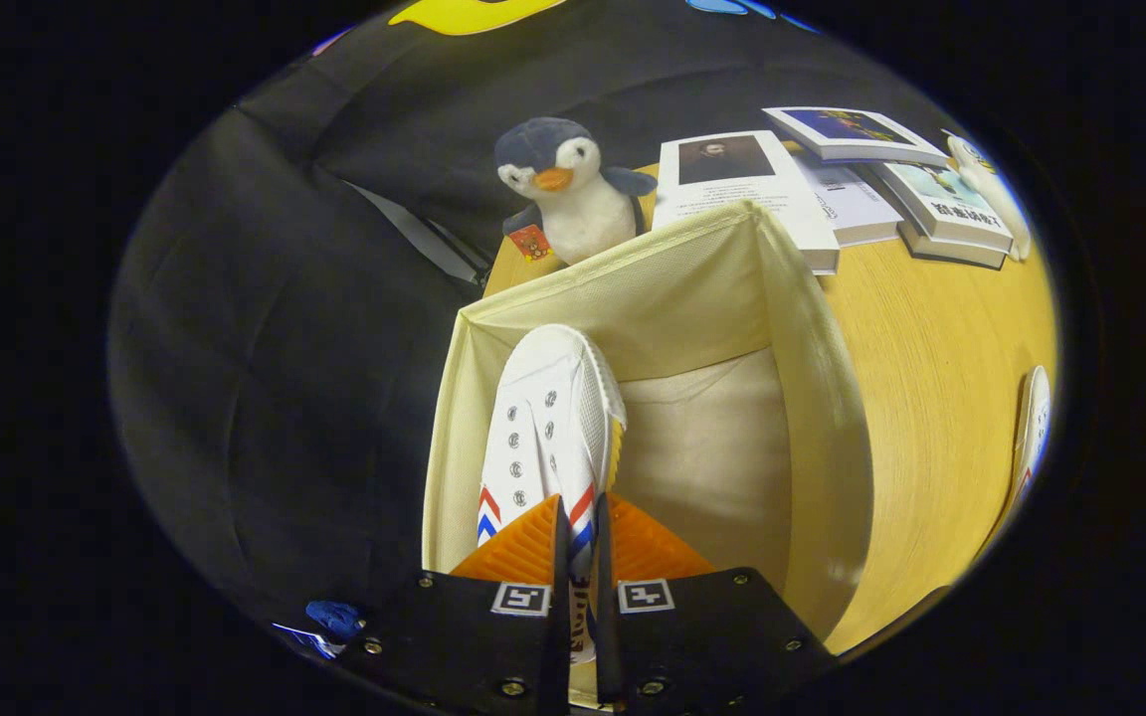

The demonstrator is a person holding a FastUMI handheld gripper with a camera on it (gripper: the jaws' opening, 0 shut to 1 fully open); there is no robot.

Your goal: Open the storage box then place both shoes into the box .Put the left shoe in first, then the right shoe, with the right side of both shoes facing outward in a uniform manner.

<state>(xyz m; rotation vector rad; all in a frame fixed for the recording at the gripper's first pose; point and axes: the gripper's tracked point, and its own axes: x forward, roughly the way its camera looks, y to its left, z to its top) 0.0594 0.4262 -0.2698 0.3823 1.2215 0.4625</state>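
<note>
The white sneaker [548, 418] is pinched at its heel by the gripper [578, 542] inside the fabric storage box [822, 398]; released tilted, it could be toppled.

The claw [578, 537] is clamped on the heel end of a shoe [548, 418], which reaches forward and down into the open storage box [812, 398], along the box's left wall. The box stands on the worktop [931, 378] at its left edge. Just beyond the box's far wall sits a toy penguin [568, 189]. Right of the penguin, at the far side, lie several books [832, 189], some overlapping. A second shoe [1031, 428] lies on the worktop well to the right of the box.
</note>
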